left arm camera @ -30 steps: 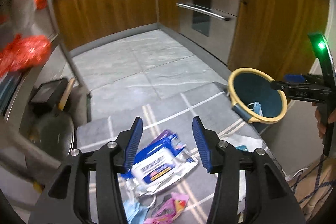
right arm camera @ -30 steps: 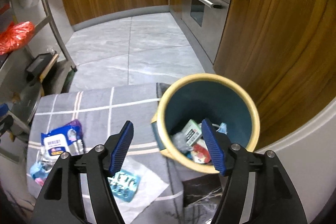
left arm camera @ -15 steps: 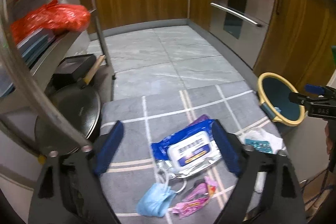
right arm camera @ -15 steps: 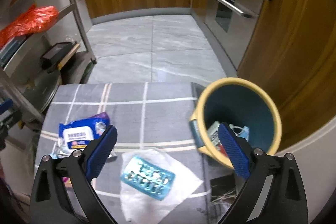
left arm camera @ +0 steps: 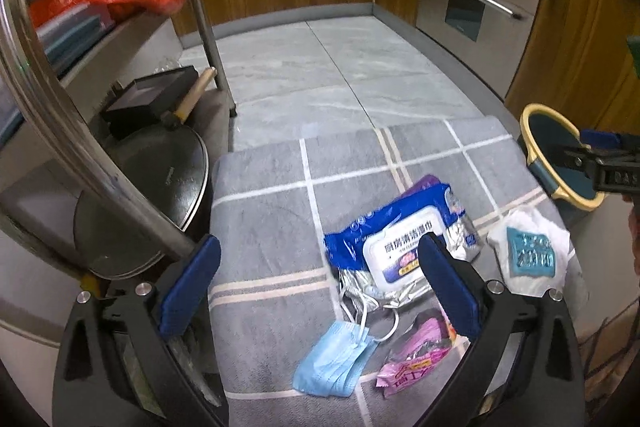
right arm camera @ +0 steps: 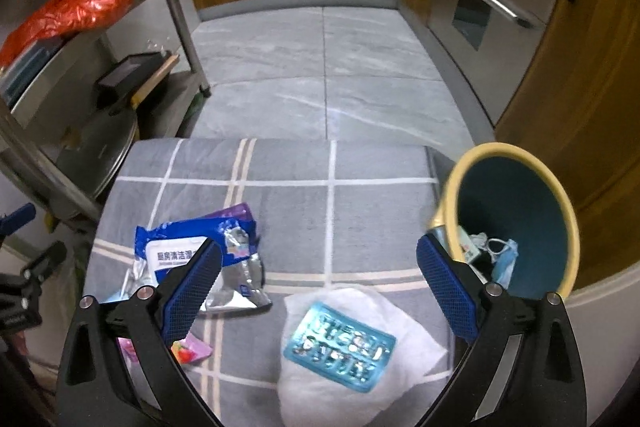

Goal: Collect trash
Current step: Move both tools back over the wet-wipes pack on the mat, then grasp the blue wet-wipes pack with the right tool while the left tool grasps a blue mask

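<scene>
Trash: blue wet-wipe pack, light-blue face mask, pink wrapper, teal blister pack on white tissue, all on the grey checked mat.
Bin: yellow-rimmed teal bin off the mat's right edge, holding litter.
Room: bare mat beyond the pack.
Left gripper: released, pack under right finger.
Right gripper: released, above blister pack.

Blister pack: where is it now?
The teal blister pack lies on a white tissue on the checked mat, centred between the open right gripper fingers, left of the bin.
</scene>
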The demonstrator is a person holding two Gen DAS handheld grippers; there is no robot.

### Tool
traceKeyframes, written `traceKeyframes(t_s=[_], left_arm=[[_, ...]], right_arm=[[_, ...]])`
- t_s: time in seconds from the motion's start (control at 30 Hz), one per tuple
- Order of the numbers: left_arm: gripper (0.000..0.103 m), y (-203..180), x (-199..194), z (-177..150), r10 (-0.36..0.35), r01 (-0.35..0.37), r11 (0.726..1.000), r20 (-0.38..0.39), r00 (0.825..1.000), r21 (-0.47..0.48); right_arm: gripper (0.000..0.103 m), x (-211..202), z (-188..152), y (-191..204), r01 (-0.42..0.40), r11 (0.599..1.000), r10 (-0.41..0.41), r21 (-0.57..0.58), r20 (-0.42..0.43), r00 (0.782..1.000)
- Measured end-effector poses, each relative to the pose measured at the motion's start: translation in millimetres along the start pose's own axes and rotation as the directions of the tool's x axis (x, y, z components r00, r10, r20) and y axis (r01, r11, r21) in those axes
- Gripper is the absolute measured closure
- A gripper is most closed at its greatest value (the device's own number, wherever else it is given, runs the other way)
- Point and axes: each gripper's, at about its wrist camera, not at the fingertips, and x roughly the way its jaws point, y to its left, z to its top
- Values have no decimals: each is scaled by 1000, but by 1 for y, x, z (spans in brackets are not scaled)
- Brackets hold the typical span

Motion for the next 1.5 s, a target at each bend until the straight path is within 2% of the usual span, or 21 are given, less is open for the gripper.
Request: traceKeyframes(t_s=[0.23,0.33,0.53,0.6,0.67,0.73,0.77,0.8,0.87,0.97,1.07,1.17,1.3,1.37,1.43,1.5], left_arm=[[6,-8,21,-26,-33,40,996,-92,995,79],[6,-14,34,-38,-21,38,993,-141,990,113],[31,-26,57,-48,-53,89,985,-229,972,149],[45,-29,63,-50,-58,100,982,-250,966,161],[50,-33,69,-52,-64,114,979,-276,959,167],[66,-39,74,-54,-52,114,974,-295,954,196],[85,-40,76,-54,-56,121,972,-306,950,200],[96,-39,77,-54,-61,126,973,-312,948,193],[100,-37,74,-51,-64,124,976,-304,950,181],[100,-30,64,-42,-69,109,984,-258,964,142],[100,-21,50,-33,-77,99,990,-195,978,103],[100,-14,41,-26,-76,89,993,-155,985,78],[100,-7,20,-9,-86,89,995,-59,995,41],[100,-8,12,-1,-82,82,995,-17,997,48],[100,-8,9,5,-82,82,996,12,997,46],[100,-10,7,9,-81,79,995,24,996,56]], right_arm=[[6,24,4,25,-35,999,33,-24,-44,998],[6,33,5,34,-38,999,35,-36,-63,997],[6,38,7,38,-44,999,42,-28,-73,996],[6,38,6,37,-41,999,39,-29,-72,997],[6,39,5,34,-41,999,40,-20,-78,996],[6,40,5,31,-42,999,42,-7,-84,996],[6,41,4,28,-43,999,43,2,-88,995],[6,41,4,26,-45,999,46,12,-92,995],[6,42,4,22,-51,998,54,30,-98,994],[6,45,2,18,-56,997,60,44,-111,992],[6,49,0,20,-48,998,51,32,-122,991],[6,52,-1,23,-56,998,60,33,-128,990],[8,58,-4,26,-82,996,87,40,-141,986],[10,64,-6,29,-97,995,101,33,-158,982],[19,70,-7,33,-99,995,100,11,-169,981],[23,77,-8,38,-94,995,89,-20,-186,979]])
